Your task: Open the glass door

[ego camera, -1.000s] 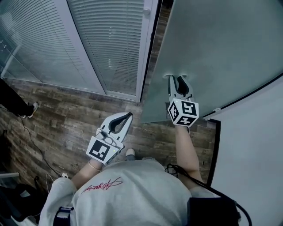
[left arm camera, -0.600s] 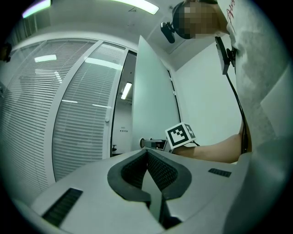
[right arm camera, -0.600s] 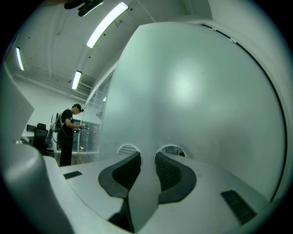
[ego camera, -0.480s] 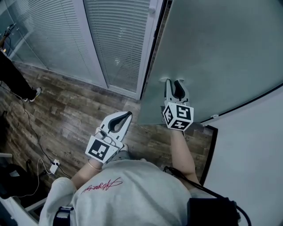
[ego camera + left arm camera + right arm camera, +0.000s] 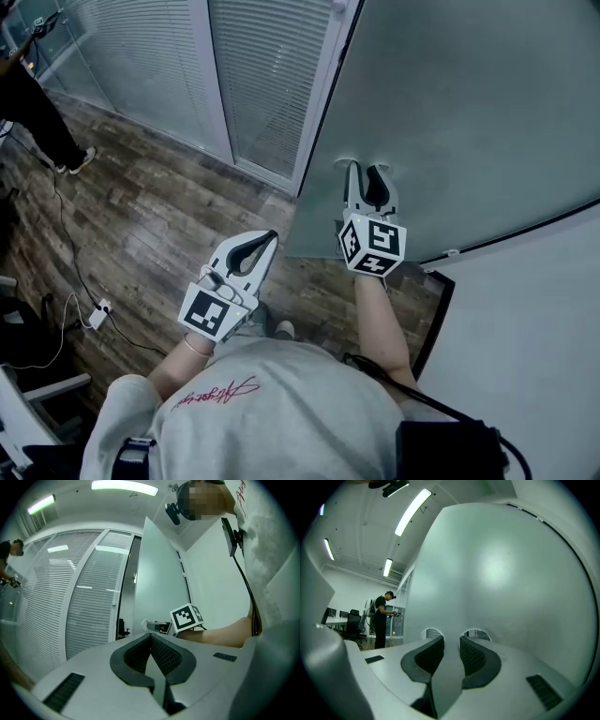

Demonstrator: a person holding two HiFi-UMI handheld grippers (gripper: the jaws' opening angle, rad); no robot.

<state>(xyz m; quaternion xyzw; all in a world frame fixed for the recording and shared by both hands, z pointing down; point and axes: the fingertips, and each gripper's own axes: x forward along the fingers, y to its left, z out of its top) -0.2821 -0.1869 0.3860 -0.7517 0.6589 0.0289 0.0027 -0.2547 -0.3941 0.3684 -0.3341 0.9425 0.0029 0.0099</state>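
The frosted glass door (image 5: 469,94) stands ajar, its free edge just left of my right gripper (image 5: 364,171). That gripper points level at the door, its jaws closed around the door handle (image 5: 345,165) against the glass. In the right gripper view the pads (image 5: 471,656) hold a grey strip of handle, with the door (image 5: 497,573) filling the view. My left gripper (image 5: 267,239) hangs shut and empty over the floor, left of the door edge. The left gripper view shows its tips (image 5: 151,637) meeting, with the handle (image 5: 149,625) and the right gripper's marker cube (image 5: 186,617) beyond.
Glass panels with blinds (image 5: 141,66) stand left of the doorway over a wooden floor (image 5: 141,216). Another person (image 5: 37,112) stands at the far left. Cables and a power strip (image 5: 97,314) lie on the floor. A white wall (image 5: 525,328) is at the right.
The door edge and my right gripper have shifted left and forward together, and the door stands wider. My left gripper moved along with me. The person at the left now shows nearer the top.
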